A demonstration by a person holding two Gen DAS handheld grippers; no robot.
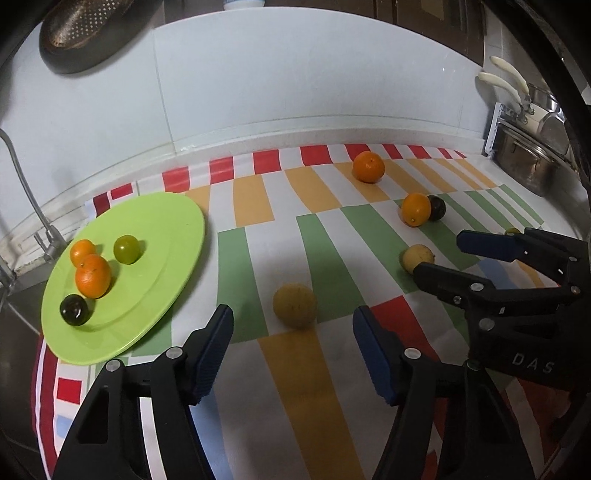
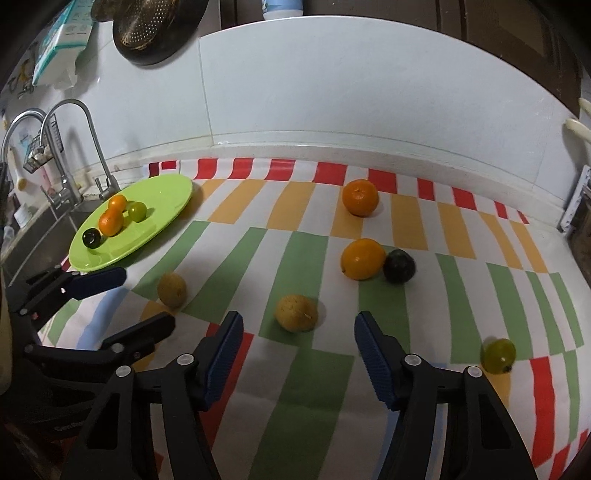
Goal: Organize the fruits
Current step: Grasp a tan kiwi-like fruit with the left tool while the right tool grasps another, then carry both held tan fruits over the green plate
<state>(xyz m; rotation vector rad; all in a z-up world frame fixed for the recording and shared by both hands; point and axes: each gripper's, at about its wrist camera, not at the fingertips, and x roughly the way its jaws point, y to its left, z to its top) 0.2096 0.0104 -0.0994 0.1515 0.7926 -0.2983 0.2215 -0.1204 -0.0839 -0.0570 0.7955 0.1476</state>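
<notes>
A green plate at the left holds two oranges, a green fruit and a dark plum. My left gripper is open, with a yellow-brown fruit just ahead between its fingers. My right gripper is open, with a second yellow-brown fruit just ahead of it. Loose on the cloth lie two oranges, a dark plum and a green fruit.
A striped cloth covers the counter. A sink with taps lies left of the plate. A metal pot stands at the far right against the white wall. A colander hangs above.
</notes>
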